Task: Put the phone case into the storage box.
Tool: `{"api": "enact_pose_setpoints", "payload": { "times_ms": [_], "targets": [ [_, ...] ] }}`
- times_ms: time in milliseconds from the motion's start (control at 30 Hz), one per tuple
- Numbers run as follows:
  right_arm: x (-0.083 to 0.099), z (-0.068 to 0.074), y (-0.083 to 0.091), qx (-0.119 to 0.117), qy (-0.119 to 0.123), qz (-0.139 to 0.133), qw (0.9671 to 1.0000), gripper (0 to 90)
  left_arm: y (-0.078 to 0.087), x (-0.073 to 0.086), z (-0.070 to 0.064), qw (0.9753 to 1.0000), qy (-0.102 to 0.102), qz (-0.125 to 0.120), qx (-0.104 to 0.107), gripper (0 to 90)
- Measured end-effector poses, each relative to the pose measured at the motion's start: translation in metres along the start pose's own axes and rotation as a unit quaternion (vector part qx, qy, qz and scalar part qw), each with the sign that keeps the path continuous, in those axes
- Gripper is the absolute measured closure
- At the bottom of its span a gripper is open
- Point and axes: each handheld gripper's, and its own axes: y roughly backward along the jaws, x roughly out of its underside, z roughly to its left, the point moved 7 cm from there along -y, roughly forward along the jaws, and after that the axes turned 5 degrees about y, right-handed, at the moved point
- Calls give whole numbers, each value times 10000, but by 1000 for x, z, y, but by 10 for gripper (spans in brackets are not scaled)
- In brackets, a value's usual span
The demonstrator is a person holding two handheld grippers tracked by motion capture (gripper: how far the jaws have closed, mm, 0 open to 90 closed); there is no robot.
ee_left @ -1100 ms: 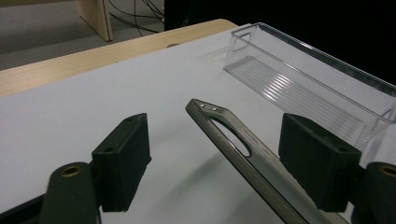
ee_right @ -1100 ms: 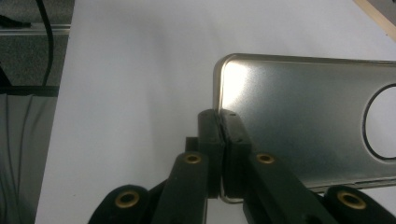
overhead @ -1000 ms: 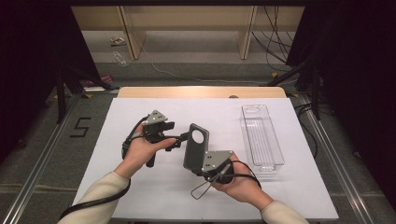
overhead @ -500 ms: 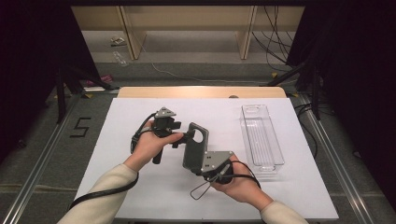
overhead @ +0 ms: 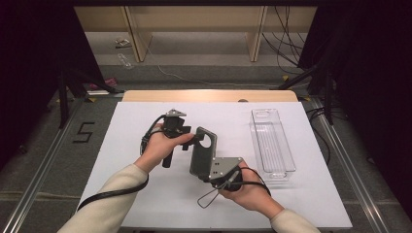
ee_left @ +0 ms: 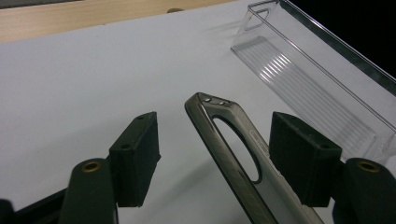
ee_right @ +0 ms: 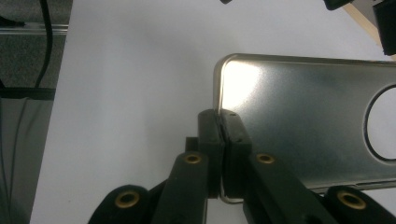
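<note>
Right gripper [overhead: 206,167] is pinched on the phone case [overhead: 202,150]: in the right gripper view its jaws are pressed together on the case's short edge [ee_right: 299,126], right by a rounded corner. The case is held off the desk [overhead: 145,194], standing roughly on edge over the middle of the white surface, a bit toward the near edge. It's a translucent grey shell with a round camera cutout near its upper end.

Left gripper [overhead: 197,140] is spread wide. In the left gripper view the case's top end [ee_left: 224,135] sits between its two black pads, not touching the left pad; the right pad looks just beside the case, but contact is hard to call from this angle. In the high view the left gripper comes at the case from the left, with the left hand [overhead: 163,148] wrapped around its handle.

Right hand [overhead: 245,187] is below the case, nearer the desk's front edge, cable looped on the surface beside it.

A clear plastic tray [overhead: 272,141] lies lengthwise along the right edge of the desk, well apart from both grippers. It looks ribbed on the floor [ee_left: 299,88].
</note>
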Motion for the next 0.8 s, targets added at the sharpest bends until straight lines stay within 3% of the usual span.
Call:
{"api": "enact_pose_setpoints", "payload": {
  "times_ms": [500, 800],
  "targets": [
    [0, 0, 0, 12, 13, 5, 10000, 890, -5, 3, 2, 9998, 164, 121, 24, 415],
    [0, 0, 0, 32, 28, 13, 10000, 890, -7, 5, 1, 9991, 369, 206, 99, 481]
  ]
}}
